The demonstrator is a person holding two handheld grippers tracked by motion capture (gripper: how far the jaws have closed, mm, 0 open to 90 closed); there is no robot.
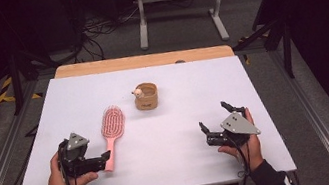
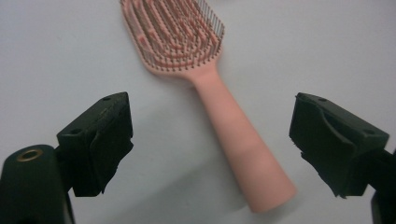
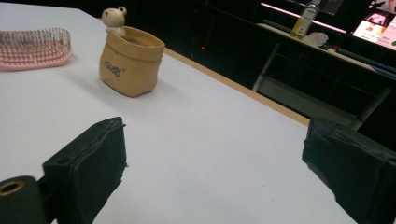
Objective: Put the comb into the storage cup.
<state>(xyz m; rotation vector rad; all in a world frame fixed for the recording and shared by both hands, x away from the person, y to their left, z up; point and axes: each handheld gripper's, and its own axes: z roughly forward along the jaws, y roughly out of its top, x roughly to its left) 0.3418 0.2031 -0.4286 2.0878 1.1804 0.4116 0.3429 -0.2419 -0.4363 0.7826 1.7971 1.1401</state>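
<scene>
The left gripper (image 2: pixel 210 140) hovers with jaws apart over the pink hairbrush (image 2: pixel 219 112), whose handle lies between them on the counter (image 1: pixel 171 142) (nothing pinched yet). This looks like the approach; next comes lowering and closing. The right gripper (image 1: pixel 213 117) waits open.

Brush (image 2: pixel 187 51) head cut by top edge — handle's tip blurred.
</scene>
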